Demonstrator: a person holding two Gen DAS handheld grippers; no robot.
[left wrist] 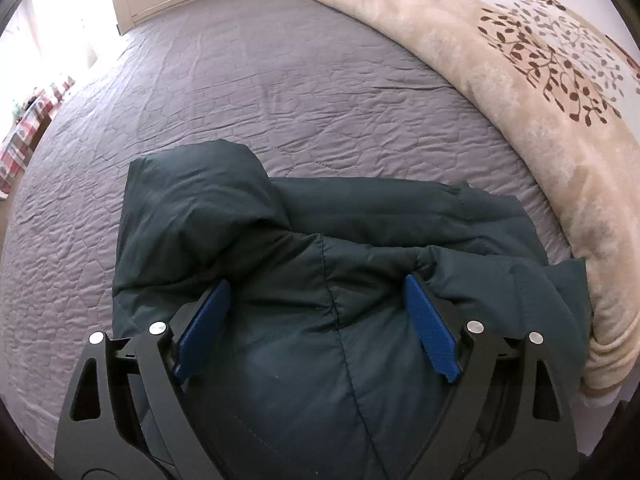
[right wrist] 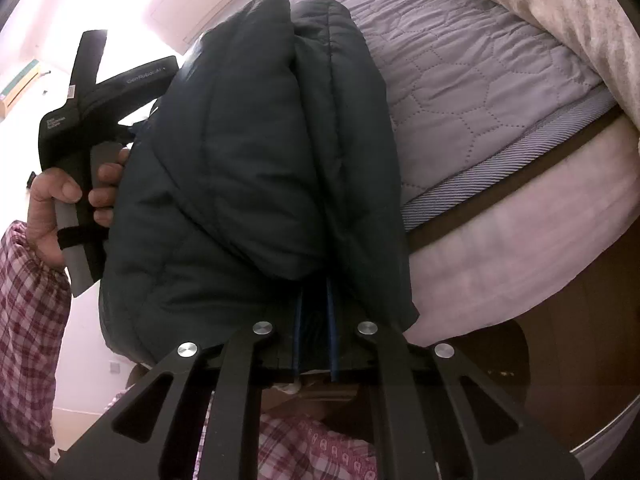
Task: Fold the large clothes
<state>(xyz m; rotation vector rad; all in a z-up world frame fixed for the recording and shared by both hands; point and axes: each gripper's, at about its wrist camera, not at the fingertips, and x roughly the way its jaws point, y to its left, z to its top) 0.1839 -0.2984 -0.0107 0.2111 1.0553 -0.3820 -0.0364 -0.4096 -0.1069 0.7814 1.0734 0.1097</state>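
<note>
Open quilt (left wrist: 280,92), blanket (left wrist: 540,92) rightward.

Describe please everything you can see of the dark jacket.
The jacket is dark teal, quilted and puffy, with stitched seams. It looks folded into a thick bundle. In the left view part of it rests on the grey bed cover, between the wide-open fingers of the left gripper. The right gripper is shut on its edge, and the bundle looks lifted there.

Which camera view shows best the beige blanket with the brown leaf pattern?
The left wrist view shows the beige blanket with brown leaf pattern best: its long folded edge and the printed leaves are plain. The right wrist view shows only a plain beige strip at the top right corner, with no pattern visible.
</note>
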